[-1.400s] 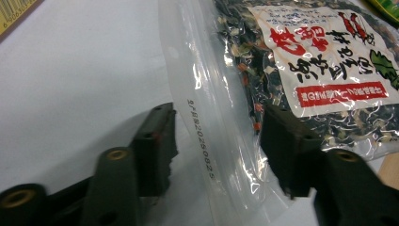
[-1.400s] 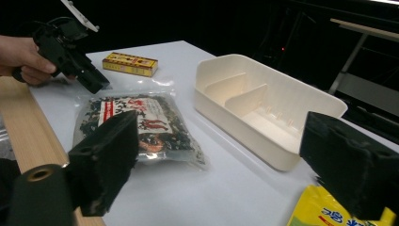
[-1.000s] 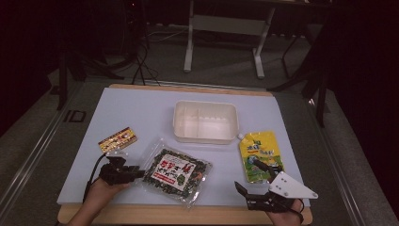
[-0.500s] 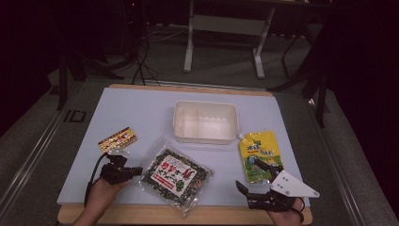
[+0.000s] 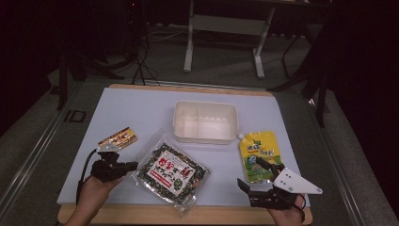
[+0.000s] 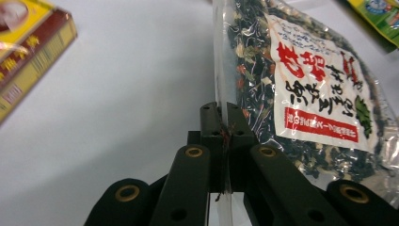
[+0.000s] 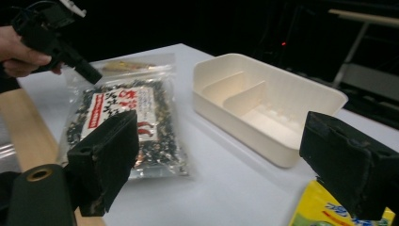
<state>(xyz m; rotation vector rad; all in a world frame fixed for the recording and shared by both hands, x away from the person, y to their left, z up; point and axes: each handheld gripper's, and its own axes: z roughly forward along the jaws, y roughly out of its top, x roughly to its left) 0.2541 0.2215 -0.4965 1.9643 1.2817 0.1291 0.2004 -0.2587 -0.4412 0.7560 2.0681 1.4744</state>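
left gripper [image 5: 131,165]: jaws have just been closing, now pinched tight on the clear edge seam of the seaweed bag [image 5: 172,171]; film sits between the pads [image 6: 221,136].
seaweed bag: clear packet, dark flakes, white label with red print; lies near the front edge of the table [image 5: 141,113], left side held in the jaws, rest on the surface.
right gripper [image 5: 258,180]: jaws spread wide, nothing between them, hovering at the front right, just beside the yellow pouch [image 5: 259,149].
white tray [image 5: 205,121]: divided compartments, sits behind the bag, apart from it.
small box [image 5: 117,139]: red and yellow, left of the bag, near the left gripper.
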